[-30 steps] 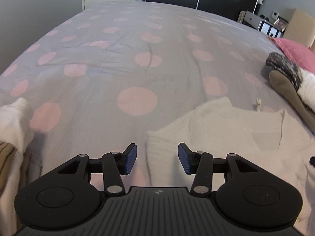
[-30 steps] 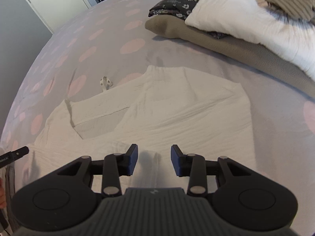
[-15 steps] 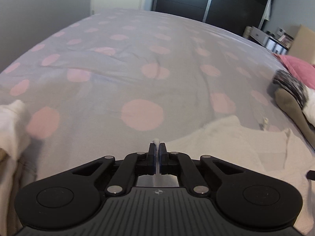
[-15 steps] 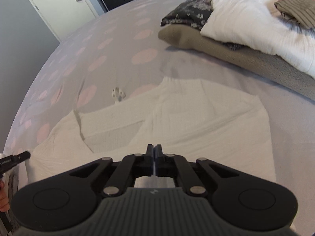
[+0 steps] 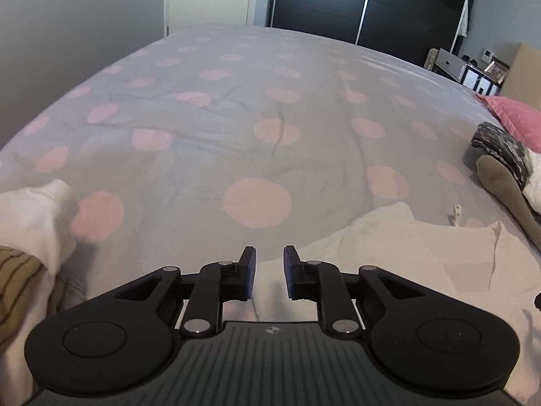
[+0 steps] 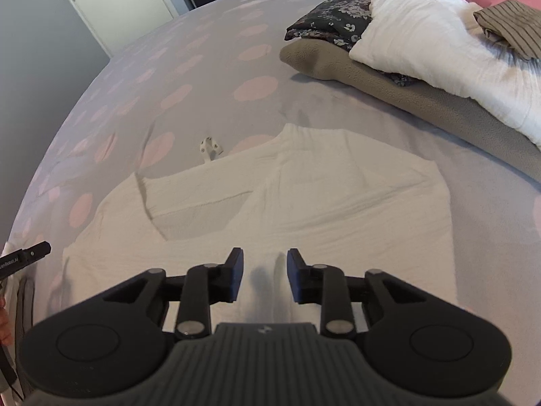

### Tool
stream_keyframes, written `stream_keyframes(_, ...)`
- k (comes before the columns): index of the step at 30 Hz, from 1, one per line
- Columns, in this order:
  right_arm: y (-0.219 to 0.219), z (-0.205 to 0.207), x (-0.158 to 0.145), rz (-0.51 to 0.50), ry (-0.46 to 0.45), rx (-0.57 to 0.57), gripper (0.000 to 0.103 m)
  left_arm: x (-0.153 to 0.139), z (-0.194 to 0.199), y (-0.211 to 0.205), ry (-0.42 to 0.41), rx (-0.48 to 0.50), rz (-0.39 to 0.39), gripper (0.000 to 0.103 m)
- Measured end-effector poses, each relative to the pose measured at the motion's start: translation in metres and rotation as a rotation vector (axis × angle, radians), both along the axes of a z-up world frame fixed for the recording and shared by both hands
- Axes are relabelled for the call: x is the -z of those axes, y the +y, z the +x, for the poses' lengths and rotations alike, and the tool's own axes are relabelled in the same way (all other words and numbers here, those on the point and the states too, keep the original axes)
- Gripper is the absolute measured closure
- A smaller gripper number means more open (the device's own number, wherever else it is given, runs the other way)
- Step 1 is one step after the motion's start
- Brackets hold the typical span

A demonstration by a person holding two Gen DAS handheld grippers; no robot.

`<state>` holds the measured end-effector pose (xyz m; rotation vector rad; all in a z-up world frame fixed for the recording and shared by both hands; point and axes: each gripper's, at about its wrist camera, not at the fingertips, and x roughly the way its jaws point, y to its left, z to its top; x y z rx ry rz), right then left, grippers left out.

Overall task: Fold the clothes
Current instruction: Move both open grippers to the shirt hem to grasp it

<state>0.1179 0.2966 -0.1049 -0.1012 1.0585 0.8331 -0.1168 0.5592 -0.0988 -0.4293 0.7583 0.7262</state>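
Observation:
A white garment point(image 6: 304, 203) lies flat on the dotted bedspread, partly folded, with a sleeve laid across its middle. My right gripper point(image 6: 264, 275) hovers open over its near edge, nothing between the fingers. In the left wrist view the same white garment point(image 5: 422, 253) spreads to the lower right. My left gripper point(image 5: 268, 270) stands open just off the garment's left edge, over the bedspread, with nothing held. The left gripper's tip point(image 6: 33, 252) shows at the far left of the right wrist view.
A stack of folded clothes point(image 6: 422, 44) lies on the bed point(image 5: 257, 118) to the right: brown fleece, dark floral, white and striped pieces. A small white tag point(image 6: 210, 149) lies beyond the garment. White and striped clothes point(image 5: 30, 230) pile at the left. Dark wardrobe point(image 5: 365, 3) behind.
Both grippers were open a second ago, closed on the garment's near edge half a second ago, and have now opened again, letting the cloth go.

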Motion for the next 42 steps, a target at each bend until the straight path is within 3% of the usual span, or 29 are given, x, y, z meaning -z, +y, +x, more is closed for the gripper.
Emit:
stream_keyframes(3, -0.015, -0.006, -0.008, -0.011, -0.015, -0.026, 0.068, -0.007, -0.011, -0.012, -0.006, 0.041, -0.039, 0.085)
stream_keyframes(6, -0.031, -0.016, -0.017, -0.020, -0.040, -0.072, 0.066, -0.014, -0.026, -0.024, -0.011, 0.065, -0.106, 0.074)
stream_keyframes(9, -0.050, -0.032, -0.026, -0.038, -0.072, -0.134, 0.066, -0.022, -0.040, -0.044, 0.023, 0.105, -0.072, 0.065)
stream_keyframes(12, -0.072, -0.047, -0.029, -0.067, -0.080, -0.187, 0.066, -0.027, -0.055, -0.068, 0.086, 0.151, -0.020, 0.064)
stream_keyframes(17, -0.109, -0.080, -0.022, -0.124, -0.087, -0.283, 0.066, -0.032, -0.093, -0.104, 0.082, 0.231, -0.051, 0.064)
stream_keyframes(22, -0.141, -0.131, -0.017, -0.164, -0.160, -0.449, 0.066, -0.037, -0.124, -0.152, 0.151, 0.368, 0.027, 0.064)
stream_keyframes(31, -0.197, -0.220, 0.000, -0.261, -0.274, -0.792, 0.064, -0.031, -0.170, -0.242, 0.212, 0.617, 0.099, 0.064)
stream_keyframes(38, -0.228, -0.288, 0.026, -0.345, -0.419, -0.948, 0.057, -0.008, -0.193, -0.325, 0.318, 0.893, 0.200, 0.064)
stream_keyframes(39, -0.231, -0.296, 0.029, -0.354, -0.441, -0.964, 0.051, -0.002, -0.195, -0.336, 0.344, 0.932, 0.222, 0.064)
stream_keyframes(42, -0.240, -0.321, 0.040, -0.378, -0.508, -1.012, 0.045, 0.017, -0.201, -0.367, 0.417, 1.041, 0.301, 0.064)
